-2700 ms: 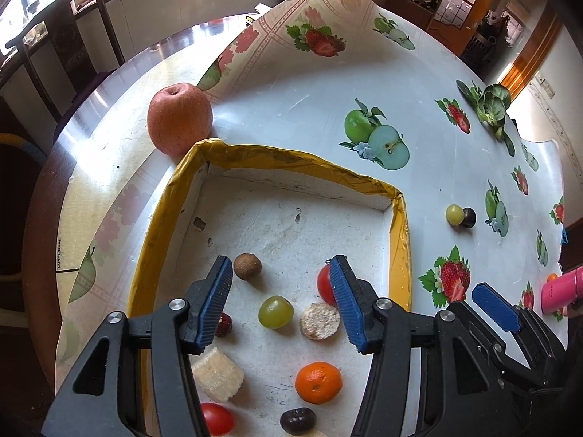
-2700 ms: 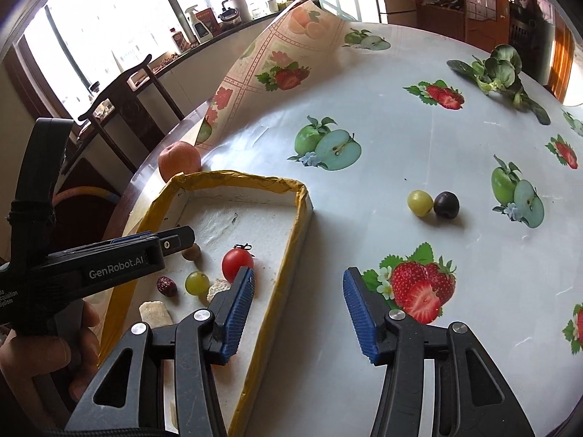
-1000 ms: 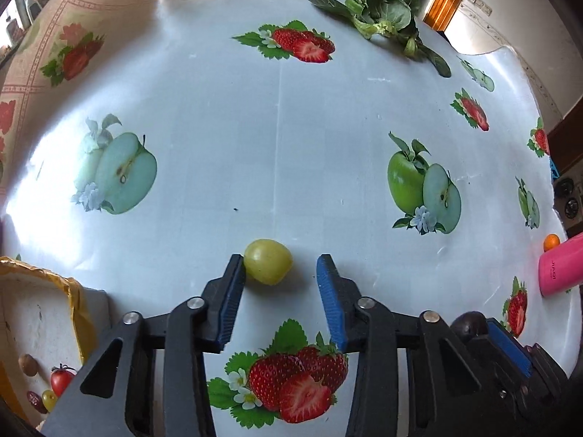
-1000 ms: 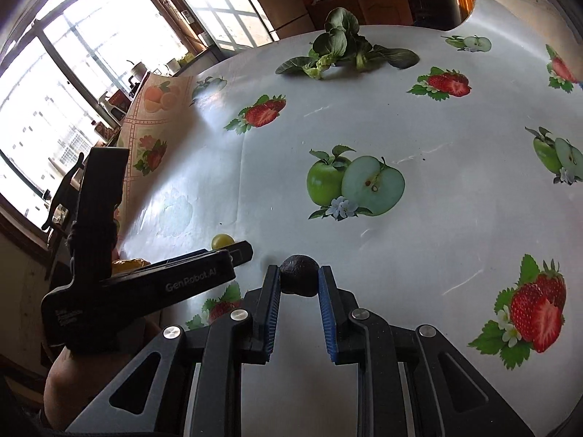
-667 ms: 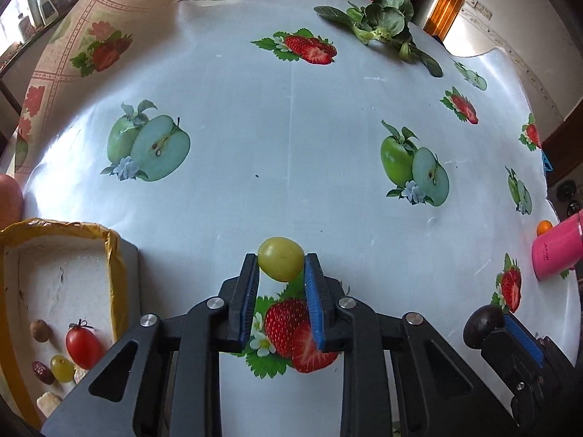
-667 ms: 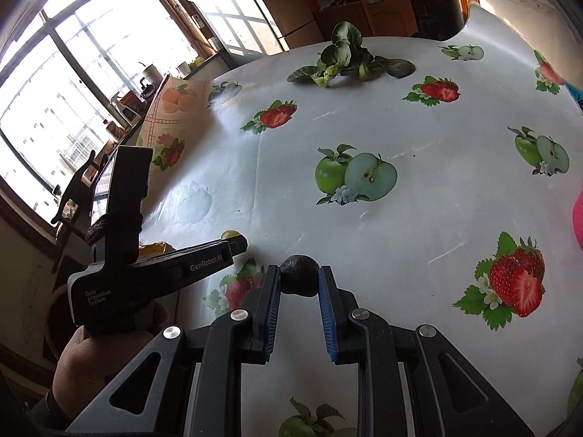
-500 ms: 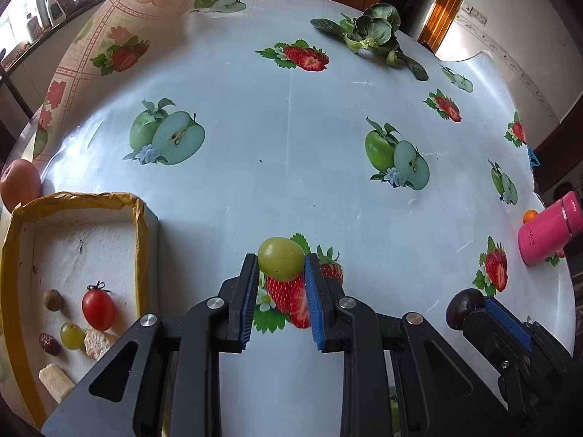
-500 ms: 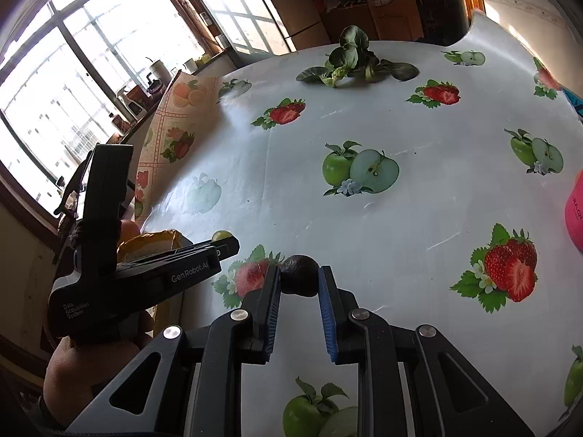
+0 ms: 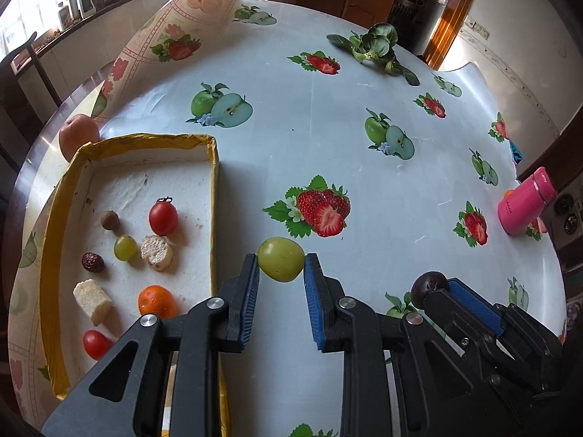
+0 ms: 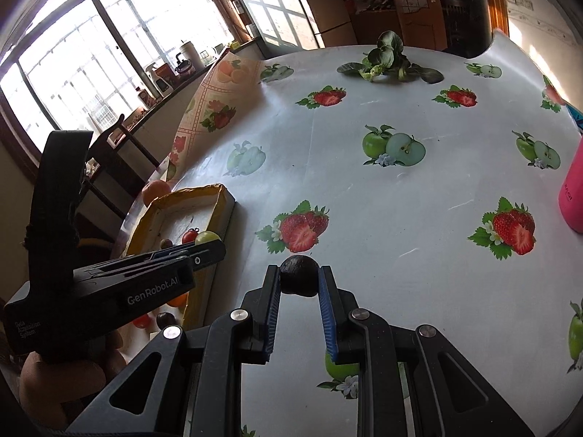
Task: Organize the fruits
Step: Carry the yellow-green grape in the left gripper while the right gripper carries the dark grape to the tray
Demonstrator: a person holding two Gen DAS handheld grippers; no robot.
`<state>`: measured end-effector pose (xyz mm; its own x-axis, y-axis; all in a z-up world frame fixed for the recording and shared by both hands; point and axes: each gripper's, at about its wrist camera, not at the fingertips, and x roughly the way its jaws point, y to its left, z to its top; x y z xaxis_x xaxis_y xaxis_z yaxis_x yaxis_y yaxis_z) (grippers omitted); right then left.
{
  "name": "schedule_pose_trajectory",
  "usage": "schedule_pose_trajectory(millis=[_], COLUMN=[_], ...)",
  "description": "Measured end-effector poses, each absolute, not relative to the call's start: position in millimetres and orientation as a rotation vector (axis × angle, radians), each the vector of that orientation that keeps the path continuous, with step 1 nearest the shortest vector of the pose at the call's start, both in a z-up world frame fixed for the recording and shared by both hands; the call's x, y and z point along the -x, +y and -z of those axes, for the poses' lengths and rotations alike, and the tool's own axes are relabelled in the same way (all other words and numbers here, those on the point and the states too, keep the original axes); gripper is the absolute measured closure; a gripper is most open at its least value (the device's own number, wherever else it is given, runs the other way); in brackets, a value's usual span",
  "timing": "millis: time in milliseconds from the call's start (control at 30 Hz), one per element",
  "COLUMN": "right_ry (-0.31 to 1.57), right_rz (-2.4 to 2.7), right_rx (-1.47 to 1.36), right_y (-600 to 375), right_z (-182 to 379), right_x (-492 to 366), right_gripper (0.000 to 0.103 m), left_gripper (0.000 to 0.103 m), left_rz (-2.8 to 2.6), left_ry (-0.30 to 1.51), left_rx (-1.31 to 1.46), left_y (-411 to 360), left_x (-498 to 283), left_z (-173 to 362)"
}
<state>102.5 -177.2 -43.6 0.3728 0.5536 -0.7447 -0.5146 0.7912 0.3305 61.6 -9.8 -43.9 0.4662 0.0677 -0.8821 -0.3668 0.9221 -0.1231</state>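
Note:
My left gripper [image 9: 281,266] is shut on a green grape [image 9: 281,259] and holds it above the table, just right of the yellow-rimmed tray [image 9: 215,167]. My right gripper [image 10: 299,279] is shut on a dark grape [image 10: 299,276], also lifted; it shows in the left wrist view [image 9: 428,288] to the right. The tray holds several small fruits and pieces, among them a red tomato [image 9: 163,218], an orange [image 9: 156,301] and a green grape [image 9: 125,248]. The tray also shows in the right wrist view [image 10: 223,200].
A red apple [image 9: 78,135] lies behind the tray. A pink bottle [image 9: 527,201] lies at the right table edge with a small orange fruit [image 9: 508,193] beside it. Green leafy vegetable [image 9: 375,45] lies at the far side. The tablecloth [image 9: 189,25] curls up at the back left.
Both grippers closed on their grapes, lifted them and moved back toward the tray, which has come further into the left wrist view. Both stay shut on the fruit.

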Motion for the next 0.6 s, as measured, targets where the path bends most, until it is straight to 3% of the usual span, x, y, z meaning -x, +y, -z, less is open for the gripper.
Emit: schedule_pose_trajectory(millis=[600], right_ry=[0.982], right_rz=[-0.858], right_rx=[0.095], right_y=[-122.0], right_z=[50.6], right_x=[-17.9], right_gripper=[0.082], left_gripper=[0.081], left_rz=[-0.375], left_ry=[1.038], left_rx=[0.327], left_y=[27.8], left_x=[16.2], left_z=[37.7])
